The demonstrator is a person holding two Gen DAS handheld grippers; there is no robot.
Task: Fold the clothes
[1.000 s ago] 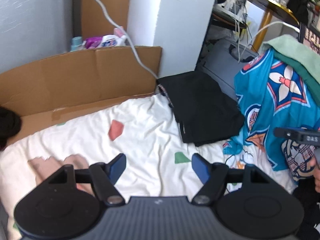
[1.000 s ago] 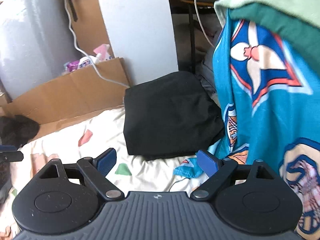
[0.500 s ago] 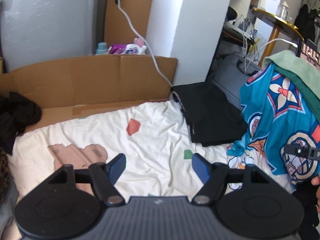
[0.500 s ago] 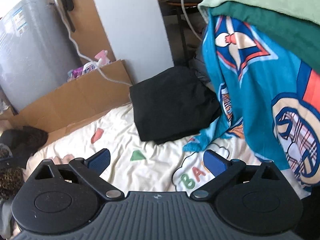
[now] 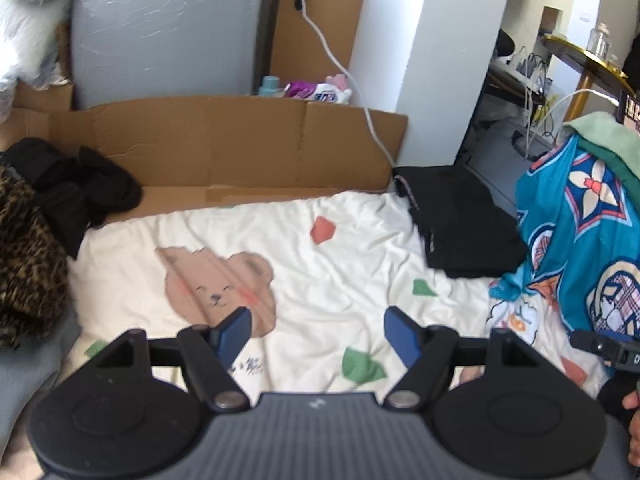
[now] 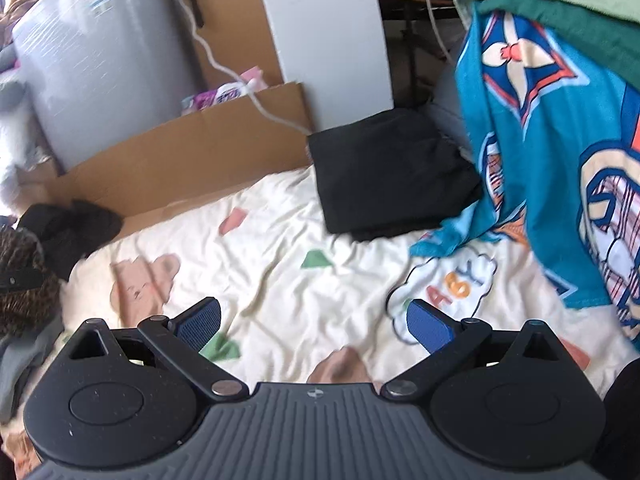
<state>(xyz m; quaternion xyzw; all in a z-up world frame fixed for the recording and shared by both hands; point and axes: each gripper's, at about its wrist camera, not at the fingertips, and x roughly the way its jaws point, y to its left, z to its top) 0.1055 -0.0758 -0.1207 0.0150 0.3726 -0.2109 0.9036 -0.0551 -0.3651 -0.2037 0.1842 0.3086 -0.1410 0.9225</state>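
Observation:
A folded black garment [image 5: 460,220] [image 6: 392,176] lies at the far right of the white cartoon-print sheet [image 5: 320,264] [image 6: 288,280]. Beside it, a blue patterned garment [image 5: 580,232] [image 6: 540,140] hangs down from a pile topped with green clothes [image 6: 560,0]. At the left edge sit a crumpled black garment [image 5: 80,192] [image 6: 68,228] and a leopard-print one [image 5: 24,260]. My left gripper [image 5: 316,322] hovers open over the sheet near the bear print, holding nothing. My right gripper [image 6: 314,314] is open wide above the sheet, short of the blue garment, also holding nothing.
A cardboard wall [image 5: 240,140] borders the sheet's far side. Behind it stand a grey wrapped cylinder [image 6: 100,60], detergent bottles [image 5: 316,90] and a white pillar [image 5: 420,60] with a cable hanging down. A yellow table [image 5: 588,60] stands at the far right.
Both grippers have drawn back and to the left, so the bear print and the dark clothes at the left now show. The right jaws have opened wider.

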